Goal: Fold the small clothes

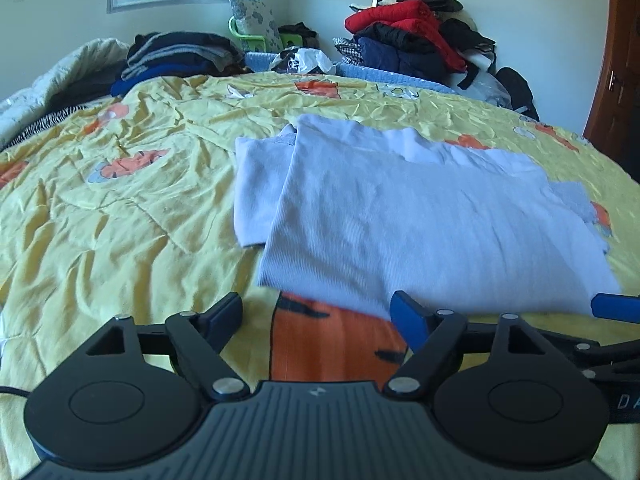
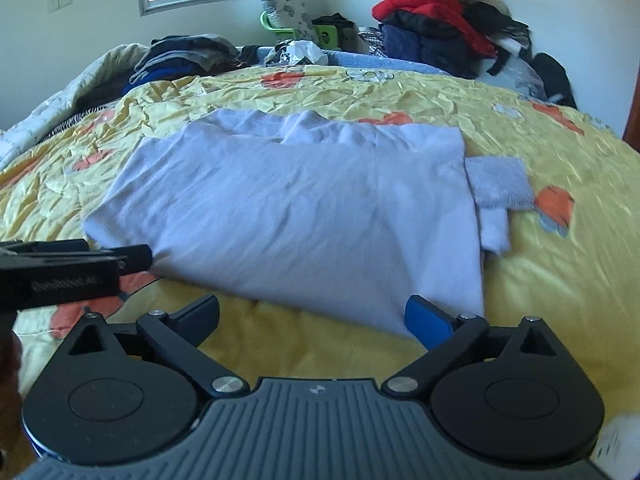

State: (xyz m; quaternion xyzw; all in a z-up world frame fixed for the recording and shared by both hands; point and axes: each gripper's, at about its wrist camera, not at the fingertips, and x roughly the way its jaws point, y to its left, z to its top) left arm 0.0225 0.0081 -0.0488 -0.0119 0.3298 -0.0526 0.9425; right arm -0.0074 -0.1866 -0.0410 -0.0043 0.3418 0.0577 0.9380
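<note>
Both tools hang just short of the near edge of the pale lilac garment (image 1: 420,216), which lies flat on the yellow bedspread (image 1: 120,200) and serves here as the landmark for everything else. The left gripper (image 1: 316,312) sits at the garment's near left corner with its jaws spread apart and nothing between them; only an orange print on the bedspread shows in the gap. The right gripper (image 2: 312,316) sits by the near right corner, jaws likewise wide and empty, its blue pad just touching or just short of the hem (the blur makes it hard to say which). That paired placement, one tool per corner, looks to me like the setup for lifting the near edge and carrying it over to the far side.

The garment itself is already partly folded: a broad smooth rectangle of ribbed knit, with a sleeve tucked out to its left side and a small cuff (image 2: 500,182) poking from under its right side. Its far edge is rumpled. Beyond the garment, stacks of dark clothes (image 1: 180,56) and a red jacket (image 1: 400,20) are heaped by the wall.
</note>
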